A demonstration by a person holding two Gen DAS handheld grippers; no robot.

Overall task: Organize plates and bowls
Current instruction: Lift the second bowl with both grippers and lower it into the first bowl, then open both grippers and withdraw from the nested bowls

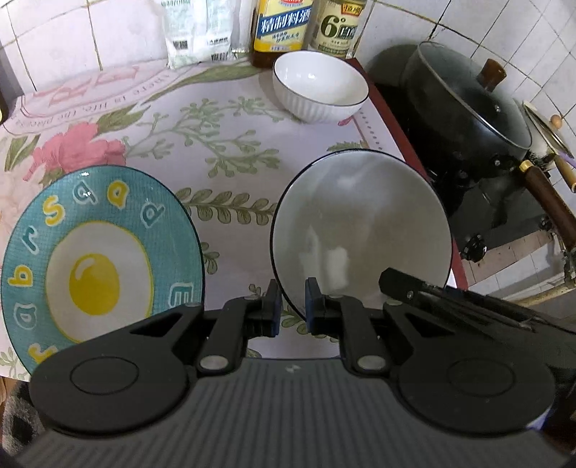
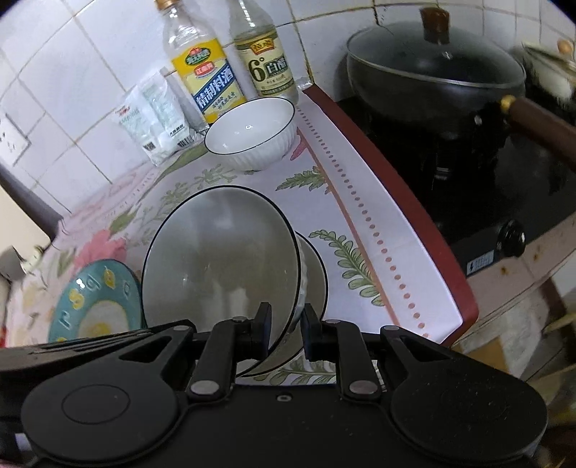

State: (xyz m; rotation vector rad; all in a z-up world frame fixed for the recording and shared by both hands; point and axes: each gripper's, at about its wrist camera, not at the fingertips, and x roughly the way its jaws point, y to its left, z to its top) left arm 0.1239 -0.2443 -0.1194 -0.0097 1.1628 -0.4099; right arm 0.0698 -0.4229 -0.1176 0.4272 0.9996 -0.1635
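Black left claw (image 1: 292,306): its blue-padded fingers are set a little apart on either side of the near rim of a tilted white bowl (image 1: 360,230); whether the pads press the rim cannot be told.
Right claw (image 2: 286,325): clenched on the rim of the tilted white bowl (image 2: 219,266), which is lifted on edge with its dark-lined opening turned toward the camera.
Second bowl (image 2: 316,273): seen just behind the gripped one, partly hidden by it.
Egg plate (image 1: 100,252): teal, with a fried-egg picture and letters, lying just left of the left claw on the worktop (image 1: 223,144).
Ribbed bowl (image 1: 320,86): upright, farther back, near the bottles.
Bottles: a yellow-labelled one (image 1: 280,28) and a pale one (image 1: 338,28) stand against the tiled wall.
Wok (image 1: 468,108): black, lidded, on the stove to the right.
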